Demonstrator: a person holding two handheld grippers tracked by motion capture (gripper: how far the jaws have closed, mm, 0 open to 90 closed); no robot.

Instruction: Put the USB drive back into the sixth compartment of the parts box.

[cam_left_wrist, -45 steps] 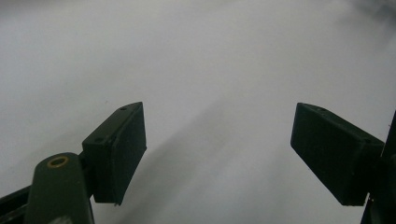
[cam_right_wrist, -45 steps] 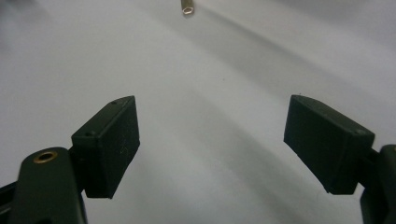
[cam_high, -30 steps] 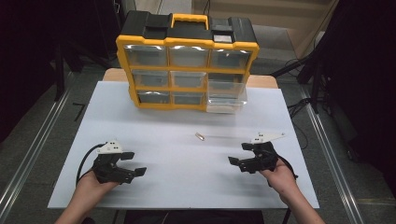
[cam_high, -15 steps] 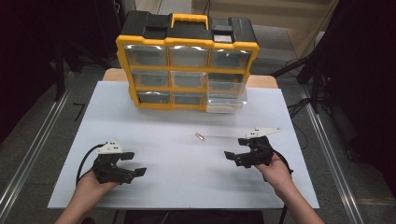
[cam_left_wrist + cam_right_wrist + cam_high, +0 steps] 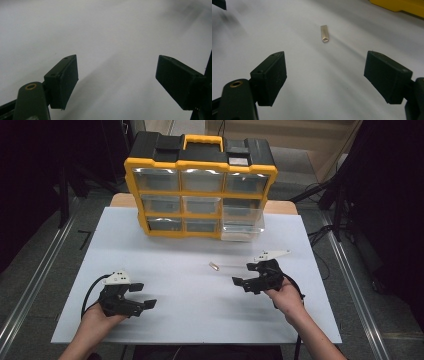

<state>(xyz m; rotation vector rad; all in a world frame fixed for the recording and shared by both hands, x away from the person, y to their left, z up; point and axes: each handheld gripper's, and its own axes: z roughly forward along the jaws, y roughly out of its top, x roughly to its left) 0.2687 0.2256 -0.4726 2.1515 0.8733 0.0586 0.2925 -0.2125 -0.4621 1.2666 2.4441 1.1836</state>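
A small brass-coloured hexagonal metal piece lies on the white table, in front of the organiser. My right gripper is open just to the right of the piece and a little nearer to me, its jaws pointing toward it with nothing between them. My left gripper rests open near the front left of the table, with bare white surface between its jaws.
A yellow and black drawer organiser with clear drawers stands at the back of the table; its bottom right drawer is pulled out. Metal rails run along both sides of the table.
My right gripper has moved left and slightly forward toward the small metal piece. The left gripper has stayed where it was.
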